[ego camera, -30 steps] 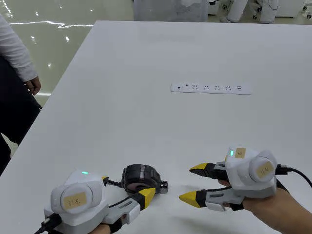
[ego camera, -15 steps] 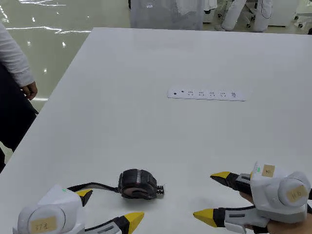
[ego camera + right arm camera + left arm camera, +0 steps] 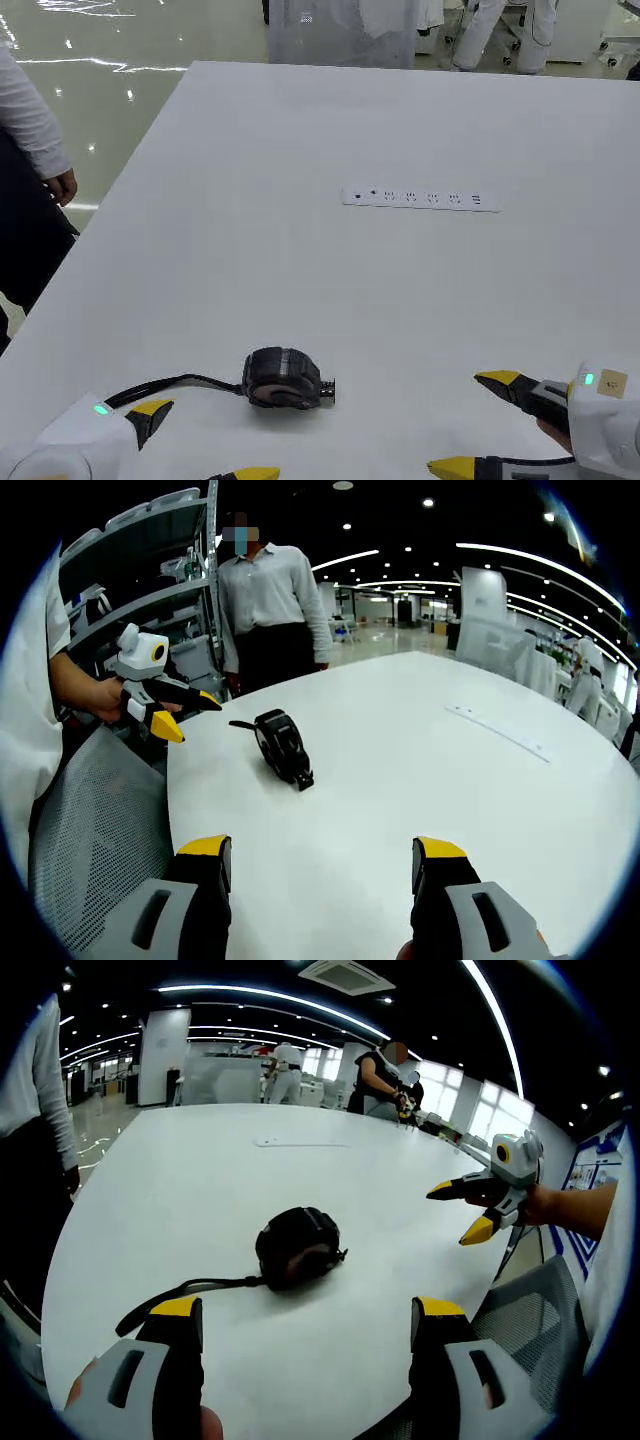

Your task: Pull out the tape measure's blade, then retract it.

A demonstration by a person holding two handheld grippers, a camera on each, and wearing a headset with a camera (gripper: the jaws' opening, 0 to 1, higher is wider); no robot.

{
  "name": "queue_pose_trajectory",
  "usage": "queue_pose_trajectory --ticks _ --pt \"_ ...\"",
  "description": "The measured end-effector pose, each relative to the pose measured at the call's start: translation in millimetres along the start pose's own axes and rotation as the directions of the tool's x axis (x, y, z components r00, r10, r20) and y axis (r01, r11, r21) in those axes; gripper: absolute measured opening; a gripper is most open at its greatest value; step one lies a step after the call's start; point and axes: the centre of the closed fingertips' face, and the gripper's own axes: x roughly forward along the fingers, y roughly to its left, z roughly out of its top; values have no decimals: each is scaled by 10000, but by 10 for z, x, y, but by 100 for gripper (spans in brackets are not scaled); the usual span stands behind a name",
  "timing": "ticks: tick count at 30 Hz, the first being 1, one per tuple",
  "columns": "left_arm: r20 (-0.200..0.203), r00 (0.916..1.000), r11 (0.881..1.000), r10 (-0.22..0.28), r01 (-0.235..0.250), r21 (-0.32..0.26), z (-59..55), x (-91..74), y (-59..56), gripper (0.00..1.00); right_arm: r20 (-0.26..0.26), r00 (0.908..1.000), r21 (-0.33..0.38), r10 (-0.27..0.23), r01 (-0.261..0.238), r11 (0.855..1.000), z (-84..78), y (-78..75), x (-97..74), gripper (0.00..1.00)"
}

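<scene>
In the head view the tape measure (image 3: 285, 378) lies on its side on the near part of the white table (image 3: 300, 250). It is a rounded black case with a grey band and a small metal hook at its right end. The blade is wound in. A thin black strap (image 3: 165, 384) curls off its left side. A second ago the left gripper (image 3: 198, 442) was closed in around the case. Now it sits back at the near left edge, yellow tips apart, touching nothing. The right gripper (image 3: 475, 422) has also drawn back to the near right, jaws spread. A flat white power strip (image 3: 420, 198) lies farther out, and a person (image 3: 30, 150) in a white sleeve stands at the left.

In the left gripper view the tape measure (image 3: 298, 1246) rests just beyond the wide-open left gripper (image 3: 306, 1310), its strap (image 3: 190, 1288) trailing left. The right gripper (image 3: 458, 1212) hangs open at the right.

In the right gripper view the matte case (image 3: 280, 743) sits well ahead of the open right gripper (image 3: 321, 848), on the smooth, glossy tabletop. The left gripper (image 3: 190, 718) hovers beside the table's left edge.
</scene>
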Motion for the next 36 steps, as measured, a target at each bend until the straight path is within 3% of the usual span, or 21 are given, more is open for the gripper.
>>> queue_pose_trajectory --ticks 6,12,14,26,33,36 --pt "-16 9999 9999 -154 154 29 -51 -89 44 84 134 9996 301 -228 224 9993 -65 14 -143 77" --pt "-240 9993 9989 -283 292 362 -128 -157 39 83 128 9995 503 -304 297 9983 -133 50 -255 76" --pt "-284 9995 9982 -125 141 574 -139 -173 62 83 104 9993 506 -368 362 9981 -139 59 -285 76" --pt "-284 9995 9979 -125 143 636 -184 -274 113 86 215 9967 764 -786 768 9941 -212 28 -522 78" --pt "-202 9998 9990 2 7 452 -206 -330 208 89 104 9951 900 -979 966 9912 -302 16 -635 78" --pt "-294 9996 9985 -7 24 553 -217 -346 211 81 67 9945 950 -1047 1036 9901 -334 1 -671 79"
